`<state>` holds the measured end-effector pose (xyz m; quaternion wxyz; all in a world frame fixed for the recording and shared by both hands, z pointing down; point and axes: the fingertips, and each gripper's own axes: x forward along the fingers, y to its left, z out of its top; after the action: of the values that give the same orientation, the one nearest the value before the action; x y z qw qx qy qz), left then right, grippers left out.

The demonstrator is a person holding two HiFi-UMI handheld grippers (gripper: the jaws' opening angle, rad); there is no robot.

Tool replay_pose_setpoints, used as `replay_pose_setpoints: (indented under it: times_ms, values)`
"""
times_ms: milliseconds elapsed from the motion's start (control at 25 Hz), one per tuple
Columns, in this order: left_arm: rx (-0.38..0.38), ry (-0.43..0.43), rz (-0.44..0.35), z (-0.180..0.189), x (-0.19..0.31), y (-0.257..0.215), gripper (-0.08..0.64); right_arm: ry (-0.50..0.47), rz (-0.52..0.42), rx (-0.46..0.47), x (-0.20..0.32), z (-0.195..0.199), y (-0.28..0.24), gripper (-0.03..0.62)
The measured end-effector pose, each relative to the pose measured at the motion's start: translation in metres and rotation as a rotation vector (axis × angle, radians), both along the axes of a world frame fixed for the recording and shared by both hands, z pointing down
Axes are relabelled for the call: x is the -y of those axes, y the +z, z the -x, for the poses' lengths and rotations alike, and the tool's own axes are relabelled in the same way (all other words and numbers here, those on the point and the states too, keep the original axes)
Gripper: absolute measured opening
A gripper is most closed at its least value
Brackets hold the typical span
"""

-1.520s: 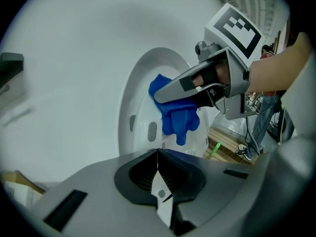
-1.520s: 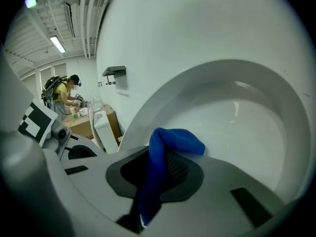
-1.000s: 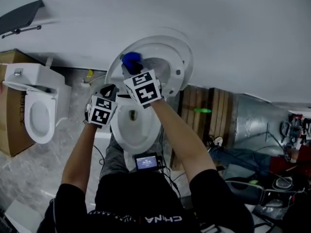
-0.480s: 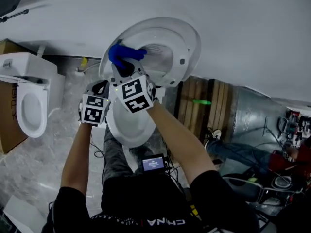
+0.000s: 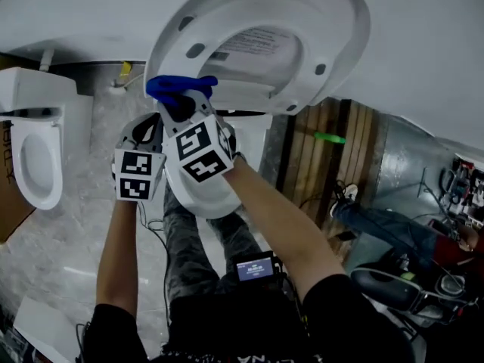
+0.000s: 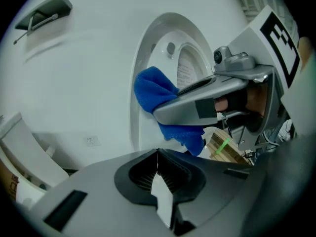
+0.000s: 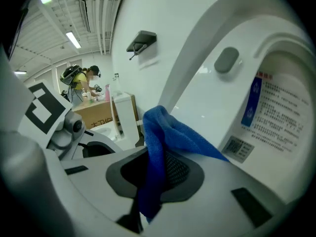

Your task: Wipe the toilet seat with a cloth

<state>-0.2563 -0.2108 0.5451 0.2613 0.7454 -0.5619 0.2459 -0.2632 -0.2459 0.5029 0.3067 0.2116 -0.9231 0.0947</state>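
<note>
Head view: the blue cloth (image 5: 180, 88) has been brought down the left rim of the raised toilet seat (image 5: 340, 29) since a second ago, so a wiping stroke looks to be under way. Left gripper view: the left claw (image 6: 158, 174) is seen closed and empty, held beside the seat. Right gripper view: the cloth is pinched in the right claw (image 7: 150, 181) and bunched up at the seat's rim.

Black short-sleeved top (image 5: 227, 327) just below small lit screen (image 5: 254, 267); mottled grey trousers (image 5: 187, 237) up and left of the screen, thin dark cable (image 5: 155, 237) beside them. Well above the screen, grey left gripper (image 6: 157, 158) and right gripper (image 7: 148, 167), dark ribbed pads (image 6: 143, 174), each topped by white cube (image 5: 198, 151) with black square markers.
</note>
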Motion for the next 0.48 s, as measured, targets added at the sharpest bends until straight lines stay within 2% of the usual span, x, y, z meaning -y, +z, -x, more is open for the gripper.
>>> replay_pose_setpoints:
  times_ms: [200, 320, 400, 480]
  values:
    - [0.001, 0.006, 0.026, -0.005, -0.017, 0.033, 0.012, 0.06, -0.012, 0.105, -0.003, -0.002, 0.007, 0.052]
    - [0.005, 0.007, 0.047, -0.008, -0.028, 0.05, 0.012, 0.062, -0.015, 0.155, -0.007, -0.003, 0.005, 0.052]
    - [0.01, 0.011, 0.057, -0.01, -0.035, 0.06, 0.012, 0.047, -0.017, 0.166, -0.016, -0.007, 0.009, 0.052]
    - [0.016, 0.022, 0.055, -0.015, -0.039, 0.069, 0.012, 0.024, -0.009, 0.139, -0.03, -0.013, 0.027, 0.052]
